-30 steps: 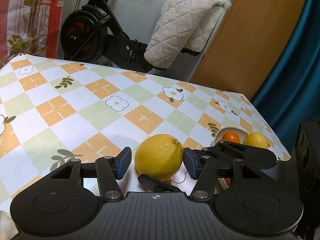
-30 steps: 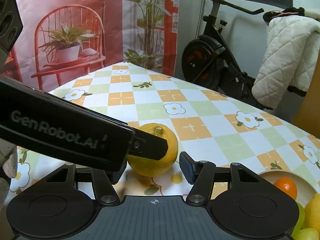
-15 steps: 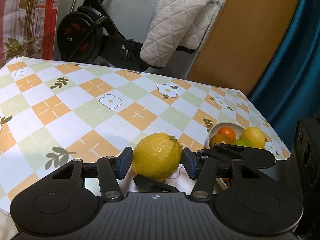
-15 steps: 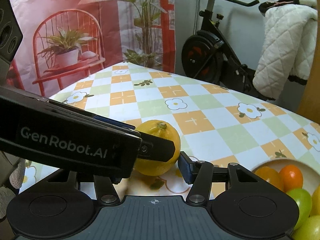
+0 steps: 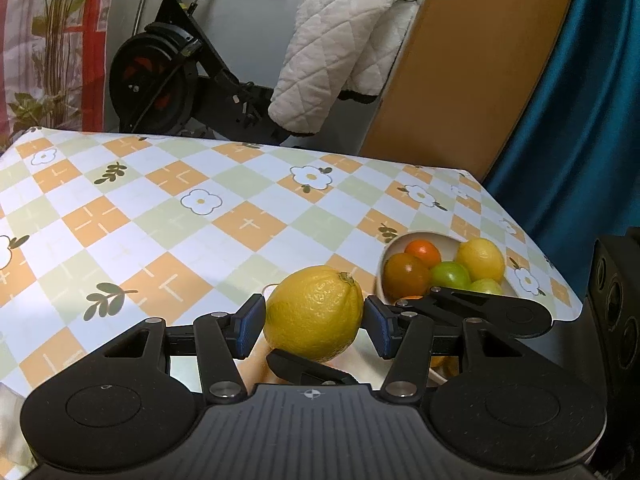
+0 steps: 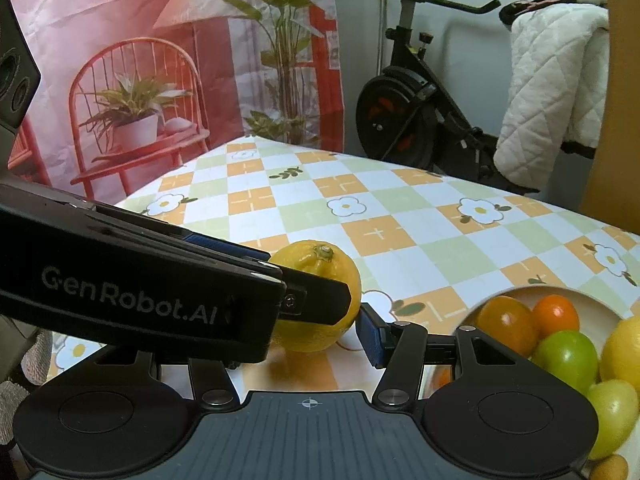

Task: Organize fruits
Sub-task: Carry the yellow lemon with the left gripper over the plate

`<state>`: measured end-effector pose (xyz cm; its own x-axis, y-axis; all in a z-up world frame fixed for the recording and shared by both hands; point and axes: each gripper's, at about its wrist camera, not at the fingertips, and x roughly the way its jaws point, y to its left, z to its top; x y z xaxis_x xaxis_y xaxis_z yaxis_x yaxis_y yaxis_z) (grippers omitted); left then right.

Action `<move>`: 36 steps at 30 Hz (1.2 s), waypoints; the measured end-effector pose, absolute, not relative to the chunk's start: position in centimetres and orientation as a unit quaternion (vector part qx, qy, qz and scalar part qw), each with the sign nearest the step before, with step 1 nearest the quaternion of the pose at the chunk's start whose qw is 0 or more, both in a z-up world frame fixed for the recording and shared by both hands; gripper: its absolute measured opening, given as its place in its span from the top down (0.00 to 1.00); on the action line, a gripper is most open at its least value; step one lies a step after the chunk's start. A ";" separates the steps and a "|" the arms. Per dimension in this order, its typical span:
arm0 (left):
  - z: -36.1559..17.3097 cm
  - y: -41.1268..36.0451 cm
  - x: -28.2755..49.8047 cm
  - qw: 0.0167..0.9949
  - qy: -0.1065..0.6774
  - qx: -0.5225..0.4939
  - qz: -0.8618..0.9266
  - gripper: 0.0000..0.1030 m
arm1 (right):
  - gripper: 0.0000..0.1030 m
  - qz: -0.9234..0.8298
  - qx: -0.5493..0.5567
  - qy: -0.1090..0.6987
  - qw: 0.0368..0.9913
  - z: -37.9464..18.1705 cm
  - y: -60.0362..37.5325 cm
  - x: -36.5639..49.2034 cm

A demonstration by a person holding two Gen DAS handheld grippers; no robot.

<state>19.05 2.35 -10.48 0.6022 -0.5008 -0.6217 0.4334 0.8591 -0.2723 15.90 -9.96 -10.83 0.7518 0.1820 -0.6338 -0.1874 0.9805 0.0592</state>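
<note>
Now both grippers clamp same lemon (image 5: 314, 312): left gripper (image 5: 314, 320) sideways, right gripper (image 6: 312, 320) crosswise. Risk: uneven pull, round skin slips, lemon rolls, knocks fruit in bowl (image 5: 386, 256) near right.

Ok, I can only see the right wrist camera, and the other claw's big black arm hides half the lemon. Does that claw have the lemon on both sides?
Observer: Yes. In the left wrist view the left claw has one blue pad against each side of the lemon.
Operator: My picture cuts the fruit bowl off. Is it close to the table's edge?
Observer: Quite close. The bowl sits near a corner of the table.
Operator: What is past that corner?
Observer: A teal curtain hangs there, next to a wooden panel.
</note>
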 end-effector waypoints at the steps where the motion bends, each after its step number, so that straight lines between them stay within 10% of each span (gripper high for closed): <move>1: -10.3 2.2 18.8 0.894 0.360 -0.046 -0.262 0.45 | 0.51 0.098 -0.003 0.336 0.937 -10.7 -10.0 15.6; 36: -7.9 -5.9 14.4 0.878 0.339 0.000 -0.339 0.45 | 0.51 0.022 0.046 0.280 0.959 -8.3 -19.3 6.9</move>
<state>14.39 -5.91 -7.92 0.5404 -0.5950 -0.5949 0.5951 0.7701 -0.2297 6.93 -19.25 -8.35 0.8427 0.0673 -0.5341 -0.0156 0.9948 0.1006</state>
